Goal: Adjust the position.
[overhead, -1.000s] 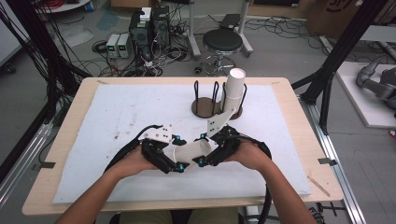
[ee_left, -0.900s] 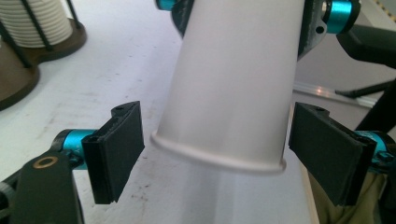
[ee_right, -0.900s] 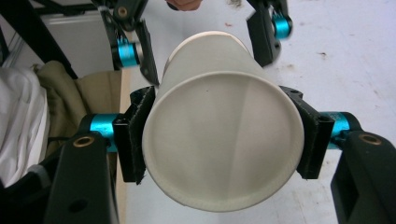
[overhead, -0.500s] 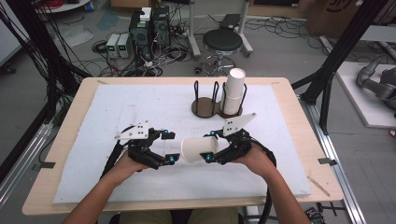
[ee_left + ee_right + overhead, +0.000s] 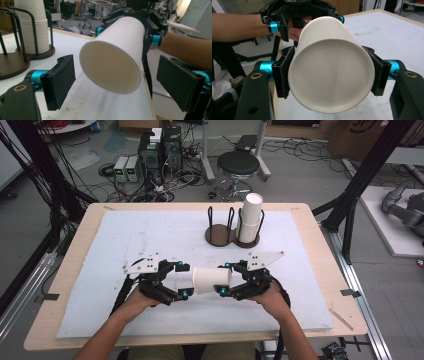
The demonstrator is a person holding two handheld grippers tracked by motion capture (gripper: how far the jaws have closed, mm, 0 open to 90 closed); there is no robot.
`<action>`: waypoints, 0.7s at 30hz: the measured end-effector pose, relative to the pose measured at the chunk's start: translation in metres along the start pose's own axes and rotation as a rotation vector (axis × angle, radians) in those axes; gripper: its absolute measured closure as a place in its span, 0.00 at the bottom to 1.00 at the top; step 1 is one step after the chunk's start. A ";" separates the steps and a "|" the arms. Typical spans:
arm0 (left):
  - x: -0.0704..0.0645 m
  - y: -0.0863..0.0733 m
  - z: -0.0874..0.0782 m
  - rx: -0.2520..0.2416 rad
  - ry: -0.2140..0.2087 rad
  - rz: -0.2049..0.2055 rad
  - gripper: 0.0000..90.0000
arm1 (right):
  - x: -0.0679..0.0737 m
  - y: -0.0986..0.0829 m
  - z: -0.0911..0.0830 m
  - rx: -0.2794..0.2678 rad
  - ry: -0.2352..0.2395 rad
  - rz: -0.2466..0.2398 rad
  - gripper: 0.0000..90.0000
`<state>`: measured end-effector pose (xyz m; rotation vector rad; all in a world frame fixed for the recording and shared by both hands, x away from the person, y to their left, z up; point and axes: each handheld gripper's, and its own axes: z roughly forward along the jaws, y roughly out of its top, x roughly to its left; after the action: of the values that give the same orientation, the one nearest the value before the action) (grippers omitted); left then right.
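Near the front edge of the white mat point(image 5: 125, 245), the left gripper point(image 5: 182, 279) is held in the person's left hand point(image 5: 131, 301), its jaws spread wide and gripping nothing. From its own camera the two black pads point(image 5: 58, 81) stand well apart on either side of the open mouth of a white paper cup point(image 5: 117, 53), without touching it. That cup point(image 5: 211, 280) lies on its side in the air between the two grippers, above the mat, its open end turned toward the left gripper. To its right, the right gripper point(image 5: 226, 278) has its jaws closed against the cup's base end; in the right gripper view the pads point(image 5: 283, 75) press on both flanks of the cup point(image 5: 329, 67), whose closed bottom faces that camera. Farther back on the mat, right of centre, stands a dark two-ring holder point(image 5: 220, 234), with a tall stack of white cups point(image 5: 250, 217) upright in its right-hand ring.
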<state>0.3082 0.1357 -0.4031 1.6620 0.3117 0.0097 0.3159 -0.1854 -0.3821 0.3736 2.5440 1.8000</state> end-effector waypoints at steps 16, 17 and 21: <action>0.000 -0.002 0.009 -0.001 -0.047 -0.012 0.17 | 0.001 -0.001 0.003 -0.063 0.083 0.011 0.38; 0.000 -0.002 0.010 -0.002 -0.053 -0.013 0.17 | 0.001 -0.001 0.003 -0.065 0.092 0.013 0.38; -0.001 -0.001 0.012 -0.005 -0.074 -0.014 0.17 | 0.001 -0.001 0.005 -0.066 0.113 0.011 0.38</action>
<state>0.3091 0.1236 -0.4055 1.6508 0.2672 -0.0616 0.3155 -0.1813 -0.3845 0.2939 2.5512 1.9577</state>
